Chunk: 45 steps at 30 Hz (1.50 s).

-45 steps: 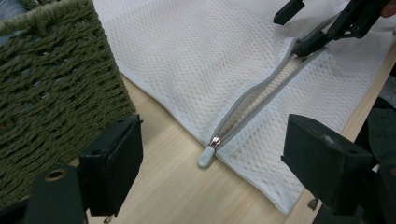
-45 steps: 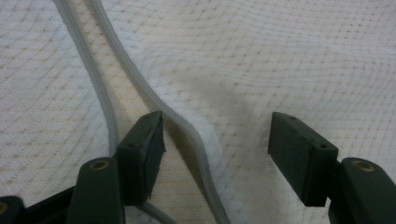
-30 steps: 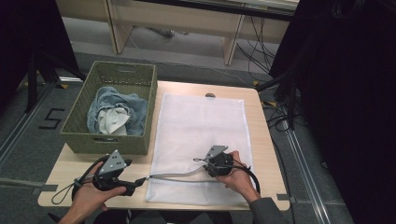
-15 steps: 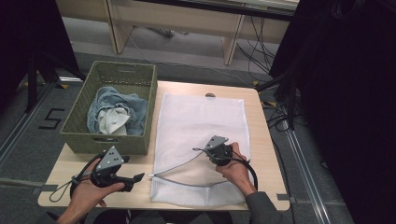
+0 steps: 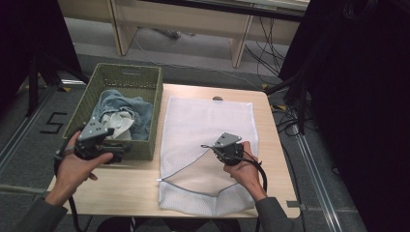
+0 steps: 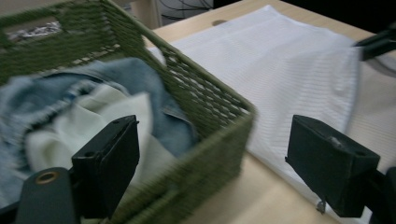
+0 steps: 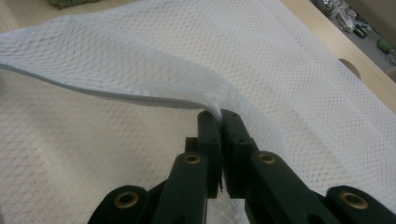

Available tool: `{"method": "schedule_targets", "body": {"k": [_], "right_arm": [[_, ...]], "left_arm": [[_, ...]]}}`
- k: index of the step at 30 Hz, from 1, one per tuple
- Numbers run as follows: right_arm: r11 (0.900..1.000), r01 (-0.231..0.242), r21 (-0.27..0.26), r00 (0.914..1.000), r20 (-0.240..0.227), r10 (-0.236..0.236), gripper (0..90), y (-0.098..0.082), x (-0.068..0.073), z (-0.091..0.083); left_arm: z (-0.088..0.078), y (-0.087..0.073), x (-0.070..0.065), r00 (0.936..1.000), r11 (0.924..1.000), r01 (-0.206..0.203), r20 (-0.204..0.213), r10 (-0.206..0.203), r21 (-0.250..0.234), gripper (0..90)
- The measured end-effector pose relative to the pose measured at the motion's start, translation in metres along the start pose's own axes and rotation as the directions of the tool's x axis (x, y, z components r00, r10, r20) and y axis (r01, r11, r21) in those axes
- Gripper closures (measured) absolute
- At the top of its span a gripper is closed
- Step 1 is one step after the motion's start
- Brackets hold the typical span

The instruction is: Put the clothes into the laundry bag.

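Observation:
A white mesh laundry bag (image 5: pixel 208 121) lies flat on the wooden table, its mouth toward the near edge. My right gripper (image 5: pixel 207 147) is shut on the upper layer's edge (image 7: pixel 205 100) and holds it raised, so the mouth gapes. The lower layer (image 7: pixel 70 154) stays on the table. A green woven basket (image 5: pixel 130 72) to the left holds a denim garment (image 5: pixel 140 108) and a white cloth (image 5: pixel 118 123). My left gripper (image 5: pixel 116 154) hovers at the basket's near right corner, open and with nothing between its jaws (image 6: pixel 215 168). The basket corner (image 6: pixel 219 135) shows between them.
The table's near edge (image 5: pixel 125 208) runs just below both hands. A small round hole (image 5: pixel 217 98) sits at the table's far edge. Cables (image 5: pixel 290 121) trail on the floor at the right; wooden shelving legs (image 5: pixel 241 43) stand behind.
My left gripper has risen and moved toward the basket. My right gripper has closed on the bag's upper edge and lifted it, so the mouth has opened.

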State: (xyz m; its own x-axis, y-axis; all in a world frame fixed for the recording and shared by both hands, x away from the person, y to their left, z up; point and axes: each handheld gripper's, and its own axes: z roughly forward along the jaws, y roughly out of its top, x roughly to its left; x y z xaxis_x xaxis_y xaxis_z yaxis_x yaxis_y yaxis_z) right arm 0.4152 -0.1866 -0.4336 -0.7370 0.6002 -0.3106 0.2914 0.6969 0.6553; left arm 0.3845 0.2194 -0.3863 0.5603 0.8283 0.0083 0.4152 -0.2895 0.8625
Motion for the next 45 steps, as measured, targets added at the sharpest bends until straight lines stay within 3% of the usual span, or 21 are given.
{"method": "schedule_targets", "body": {"k": [2, 4, 5, 7, 8, 10, 15, 16, 21, 23, 24, 27, 29, 31, 36, 39, 40, 41, 43, 44, 45], "right_arm": [[1.0, -0.009, -0.008, 0.9999, -0.008, 0.009, 88.4, 0.002, -0.002, -0.002], [0.999, -0.033, -0.008, 0.9994, -0.006, 0.033, 88.4, 0.003, -0.001, -0.005], [0.999, -0.029, -0.014, 0.9996, -0.006, 0.029, 88.4, 0.004, -0.002, -0.005], [1.0, -0.01, -0.021, 0.9999, -0.011, 0.01, 88.3, 0.005, -0.003, -0.006], [1.0, -0.013, -0.021, 0.9999, -0.012, 0.012, 88.2, 0.005, -0.003, -0.006], [1.0, -0.024, -0.02, 0.9997, -0.006, 0.024, 88.2, 0.004, -0.002, -0.005], [1.0, -0.021, -0.016, 0.9997, -0.015, 0.021, 87.7, 0.003, -0.001, -0.003], [1.0, -0.001, -0.02, 0.9998, -0.019, 0.001, 87.6, 0.003, -0.002, -0.003], [1.0, -0.025, -0.007, 0.9995, -0.02, 0.025, 87.2, 0.002, 0.0, -0.001], [1.0, -0.025, -0.002, 0.9993, -0.027, 0.025, 87.1, 0.002, 0.0, -0.001], [1.0, -0.023, 0.0, 0.9994, -0.026, 0.023, 86.9, 0.001, 0.001, 0.0], [1.0, -0.017, 0.0, 0.9994, -0.029, 0.017, 86.6, 0.001, 0.001, 0.0], [1.0, 0.004, -0.003, 0.9994, -0.035, -0.004, 86.6, 0.001, 0.0, 0.002], [1.0, -0.02, 0.006, 0.9994, -0.03, 0.02, 86.5, 0.001, 0.002, 0.002], [1.0, -0.008, 0.009, 0.9996, -0.026, 0.008, 86.3, 0.0, 0.003, 0.002], [1.0, 0.017, 0.009, 0.9994, -0.032, -0.016, 86.0, 0.001, 0.003, 0.004], [1.0, 0.001, 0.018, 0.9995, -0.032, -0.001, 86.0, 0.0, 0.004, 0.003], [1.0, -0.001, 0.016, 0.9995, -0.033, 0.001, 86.0, 0.0, 0.005, 0.004], [1.0, -0.002, 0.02, 0.9994, -0.035, 0.002, 85.9, 0.0, 0.005, 0.004], [1.0, -0.001, 0.021, 0.9994, -0.035, 0.002, 85.8, 0.0, 0.005, 0.004], [1.0, -0.001, 0.021, 0.9993, -0.036, 0.002, 85.8, 0.0, 0.005, 0.004]], "left_arm": [[0.007, 0.01, 0.02, 0.9991, 0.9996, 0.009, -0.041, -0.008, 0.027, 16.2], [0.015, 0.02, 0.041, 0.997, 0.996, 0.016, -0.077, -0.009, 0.087, 16.0], [0.02, 0.023, 0.049, 0.995, 0.995, 0.051, -0.09, -0.043, 0.086, 15.8], [0.03, 0.03, 0.066, 0.9957, 0.9878, 0.039, -0.089, -0.026, 0.151, 15.4], [0.039, 0.032, 0.071, 0.9945, 0.9869, 0.075, -0.083, -0.064, 0.143, 15.4], [0.049, 0.037, 0.082, 0.9949, 0.9772, 0.081, -0.076, -0.067, 0.196, 15.6], [0.077, 0.044, 0.098, 0.9926, 0.9705, 0.111, -0.073, -0.097, 0.214, 16.1], [0.083, 0.044, 0.099, 0.993, 0.9678, 0.111, -0.065, -0.099, 0.226, 16.0], [0.109, 0.042, 0.095, 0.9926, 0.9579, 0.12, -0.047, -0.112, 0.26, 16.0], [0.119, 0.04, 0.091, 0.9927, 0.9599, 0.118, -0.054, -0.108, 0.254, 16.6], [0.124, 0.039, 0.09, 0.9946, 0.9599, 0.098, -0.059, -0.086, 0.262, 16.5], [0.135, 0.035, 0.087, 0.994, 0.9541, 0.107, -0.052, -0.096, 0.28, 14.0], [0.141, 0.033, 0.084, 0.9957, 0.9517, 0.091, -0.047, -0.08, 0.293, 14.2], [0.145, 0.03, 0.084, 0.9975, 0.9404, 0.067, -0.043, -0.056, 0.333, 13.4], [0.154, 0.022, 0.086, 0.9965, 0.9204, 0.027, -0.083, 0.005, 0.39, 14.3], [0.159, 0.014, 0.085, 0.996, 0.9168, 0.038, -0.089, -0.003, 0.398, 13.7], [0.16, 0.011, 0.085, 0.9959, 0.9159, 0.029, -0.09, 0.007, 0.4, 13.5], [0.161, 0.009, 0.086, 0.9964, 0.9013, 0.012, -0.08, 0.025, 0.433, 13.1], [0.165, 0.003, 0.085, 0.9959, 0.8998, -0.005, -0.08, 0.044, 0.436, 10.9], [0.169, -0.001, 0.084, 0.9953, 0.9069, -0.016, -0.08, 0.055, 0.421, 10.9], [0.17, -0.002, 0.083, 0.9942, 0.8958, -0.037, -0.074, 0.078, 0.443, 10.9]]}}
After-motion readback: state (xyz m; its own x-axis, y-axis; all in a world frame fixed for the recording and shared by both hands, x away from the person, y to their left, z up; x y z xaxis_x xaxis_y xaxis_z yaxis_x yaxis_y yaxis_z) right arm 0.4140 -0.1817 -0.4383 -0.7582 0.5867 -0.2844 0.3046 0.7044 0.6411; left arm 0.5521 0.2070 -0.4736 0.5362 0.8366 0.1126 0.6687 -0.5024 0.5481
